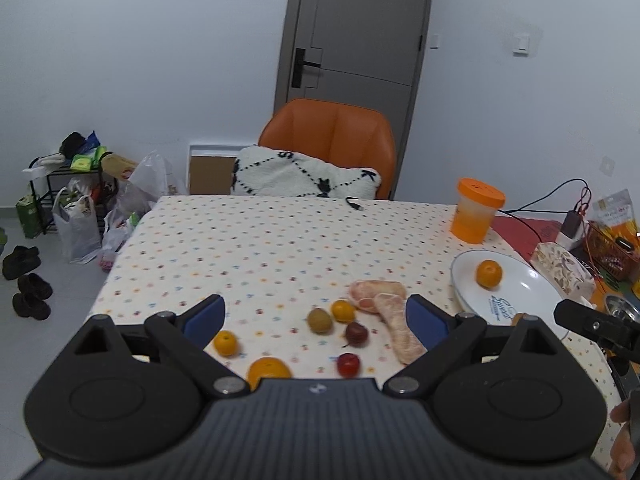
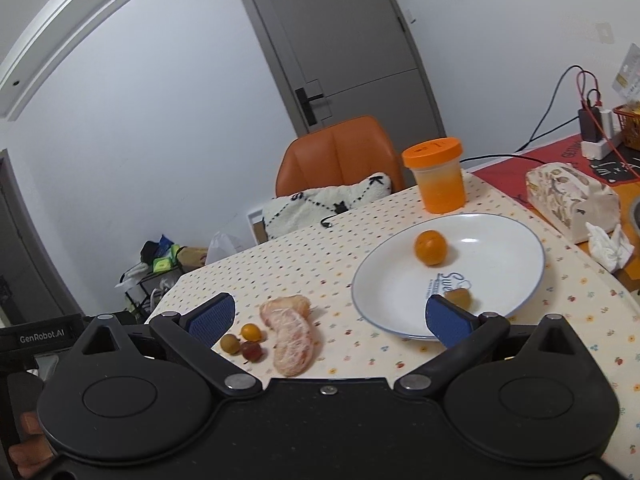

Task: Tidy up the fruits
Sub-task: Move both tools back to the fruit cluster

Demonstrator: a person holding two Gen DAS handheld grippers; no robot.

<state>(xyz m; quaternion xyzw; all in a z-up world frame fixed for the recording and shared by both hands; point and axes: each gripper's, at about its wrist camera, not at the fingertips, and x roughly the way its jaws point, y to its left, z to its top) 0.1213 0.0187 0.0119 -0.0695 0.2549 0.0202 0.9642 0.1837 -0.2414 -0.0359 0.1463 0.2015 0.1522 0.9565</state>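
A white plate [image 2: 500,264] on the dotted tablecloth carries an orange [image 2: 430,247] and a small brown fruit [image 2: 459,298] near its front rim. Left of the plate lie peeled pomelo pieces [image 2: 292,336] and small fruits: a yellow one [image 2: 251,332], a green one [image 2: 229,343], a dark red one [image 2: 252,351]. In the left wrist view I see the same plate [image 1: 516,292] with its orange [image 1: 488,274], the pomelo [image 1: 396,324], two more oranges [image 1: 225,343] [image 1: 268,370] and a red fruit [image 1: 348,364]. My left gripper [image 1: 314,316] and right gripper [image 2: 330,314] are both open and empty.
An orange-lidded jar [image 2: 438,176] stands behind the plate. A patterned tissue box [image 2: 572,196] and crumpled tissue sit to the right, with cables and a charger [image 2: 592,128] beyond. An orange chair [image 1: 332,136] with a cushion faces the table's far edge. Bags and shoes lie on the floor left.
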